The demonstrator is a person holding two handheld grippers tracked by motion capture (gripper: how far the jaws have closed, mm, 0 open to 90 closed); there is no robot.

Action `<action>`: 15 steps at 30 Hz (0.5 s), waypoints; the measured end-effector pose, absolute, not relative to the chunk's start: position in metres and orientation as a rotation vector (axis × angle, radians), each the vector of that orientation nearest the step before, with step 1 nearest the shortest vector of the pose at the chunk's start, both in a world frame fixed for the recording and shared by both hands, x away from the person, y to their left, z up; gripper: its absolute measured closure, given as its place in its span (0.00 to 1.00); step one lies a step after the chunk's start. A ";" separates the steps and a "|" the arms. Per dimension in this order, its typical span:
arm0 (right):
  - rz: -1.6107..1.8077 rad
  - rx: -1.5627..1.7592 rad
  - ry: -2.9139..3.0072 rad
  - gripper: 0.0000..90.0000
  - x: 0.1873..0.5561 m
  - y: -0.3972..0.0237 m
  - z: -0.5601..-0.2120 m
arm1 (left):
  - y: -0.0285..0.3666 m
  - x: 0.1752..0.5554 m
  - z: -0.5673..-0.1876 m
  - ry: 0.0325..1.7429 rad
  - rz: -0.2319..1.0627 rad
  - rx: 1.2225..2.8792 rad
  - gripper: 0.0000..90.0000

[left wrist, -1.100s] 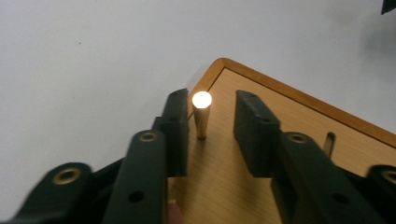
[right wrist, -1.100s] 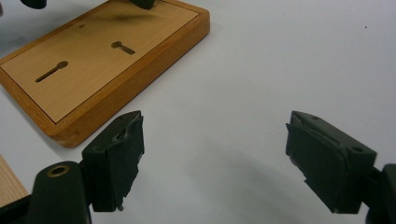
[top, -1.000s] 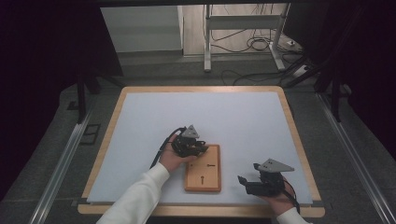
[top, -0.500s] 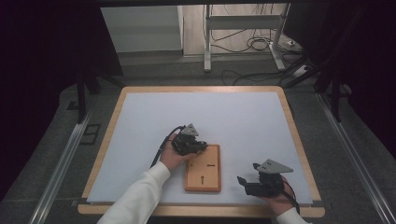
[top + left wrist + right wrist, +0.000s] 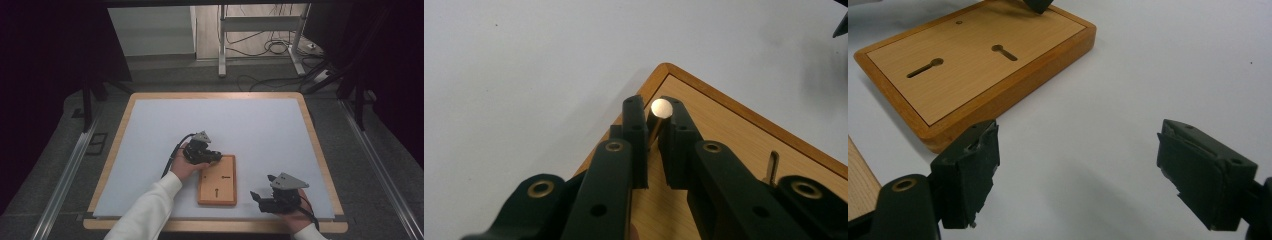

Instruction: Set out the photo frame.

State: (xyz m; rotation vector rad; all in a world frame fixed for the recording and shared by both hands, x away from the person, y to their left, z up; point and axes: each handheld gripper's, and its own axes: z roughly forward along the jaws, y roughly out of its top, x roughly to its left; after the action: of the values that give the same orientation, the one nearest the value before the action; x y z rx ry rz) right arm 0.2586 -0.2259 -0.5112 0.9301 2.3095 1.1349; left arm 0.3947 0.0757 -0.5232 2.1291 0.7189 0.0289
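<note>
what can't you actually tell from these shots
- Lower end of the brass pin, left gripper view: the left gripper's jaws hide whether it sits in the wooden board.
- Same pin, high view: too small, under the left hand.
- Far corner of the board, right gripper view: cut off by the top edge.
- Keyhole slots' depth: shadowed.

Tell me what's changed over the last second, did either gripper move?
Hardly anything. The left gripper stays at the far-left corner of the wooden board, jaws closed on a small brass pin. The right gripper stays open, resting on the white mat right of the board, which hasn't shifted.
</note>
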 end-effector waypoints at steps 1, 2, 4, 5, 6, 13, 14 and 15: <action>1.121 0.923 2.313 0.19 0.258 -0.225 -0.511 | 0.076 0.395 -0.523 0.719 0.024 2.132 0.92; 1.112 0.918 2.316 0.19 0.257 -0.224 -0.511 | 0.076 0.396 -0.523 0.715 0.023 2.140 0.92; 1.104 0.904 2.322 0.19 0.256 -0.221 -0.511 | 0.076 0.396 -0.523 0.724 0.009 2.132 0.92; 1.100 0.897 2.326 0.19 0.255 -0.220 -0.511 | 0.077 0.397 -0.523 0.723 0.005 2.131 0.91; 1.097 0.888 2.332 0.19 0.254 -0.219 -0.510 | 0.077 0.397 -0.523 0.725 0.002 2.128 0.91; 1.076 0.840 2.356 0.19 0.251 -0.212 -0.510 | 0.079 0.399 -0.524 0.720 -0.015 2.127 0.92; 1.068 0.829 2.359 0.19 0.250 -0.211 -0.510 | 0.079 0.399 -0.524 0.719 -0.018 2.126 0.92; 1.072 0.825 2.360 0.19 0.249 -0.210 -0.510 | 0.079 0.400 -0.524 0.715 -0.017 2.127 0.92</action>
State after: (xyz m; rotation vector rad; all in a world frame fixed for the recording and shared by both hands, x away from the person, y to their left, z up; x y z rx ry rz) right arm 0.2495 -0.2099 -0.5101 0.8250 2.3597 1.0722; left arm 0.3999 0.0791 -0.5237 2.1273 0.7150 -0.0174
